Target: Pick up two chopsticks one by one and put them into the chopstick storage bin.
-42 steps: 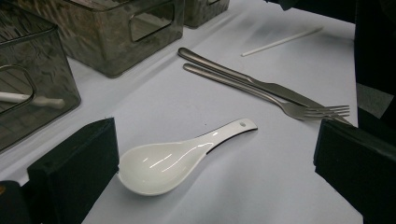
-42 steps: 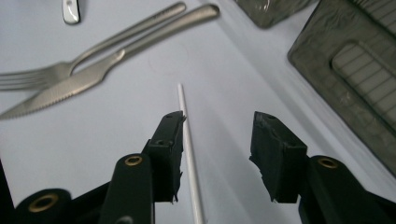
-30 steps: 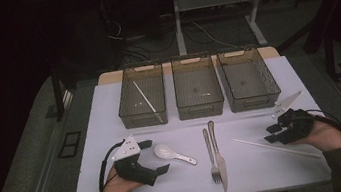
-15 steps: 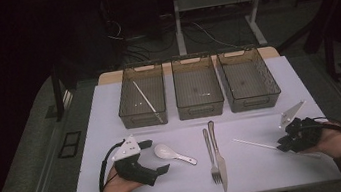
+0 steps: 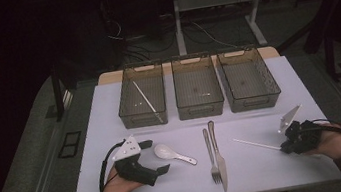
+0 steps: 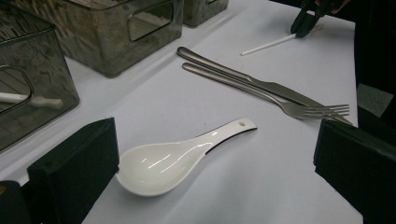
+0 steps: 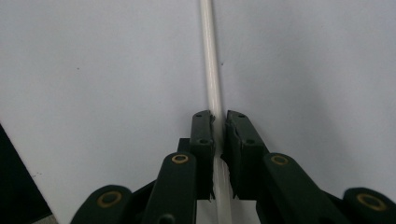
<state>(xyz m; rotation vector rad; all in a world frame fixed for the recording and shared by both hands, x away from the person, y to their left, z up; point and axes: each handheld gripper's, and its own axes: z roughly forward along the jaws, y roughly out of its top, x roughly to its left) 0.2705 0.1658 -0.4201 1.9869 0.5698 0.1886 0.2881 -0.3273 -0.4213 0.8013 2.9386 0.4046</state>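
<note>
A white chopstick [image 5: 256, 144] lies on the white table near the right front edge. My right gripper [image 5: 285, 148] lies low over its near end. Its jaws have just been closing, and in the right gripper view the gripper [image 7: 218, 122] has both pads against the chopstick [image 7: 210, 60]. My left gripper [image 5: 156, 156] rests open at the front left. A white ceramic spoon [image 6: 177, 158] lies on the table between and just beyond its black jaws, untouched. The right gripper [image 6: 303, 21] and the chopstick [image 6: 268, 44] also appear far off in the left gripper view.
A steel fork [image 5: 211, 156] and knife [image 5: 218, 157] lie side by side at the front middle. Three clear bins [image 5: 198, 87] stand in a row at the back; the left bin [image 5: 133, 114] holds another white chopstick [image 5: 146, 99].
The right gripper has shifted slightly toward the near right edge and its jaws have come together on the chopstick. The left hand and spoon have not moved.
</note>
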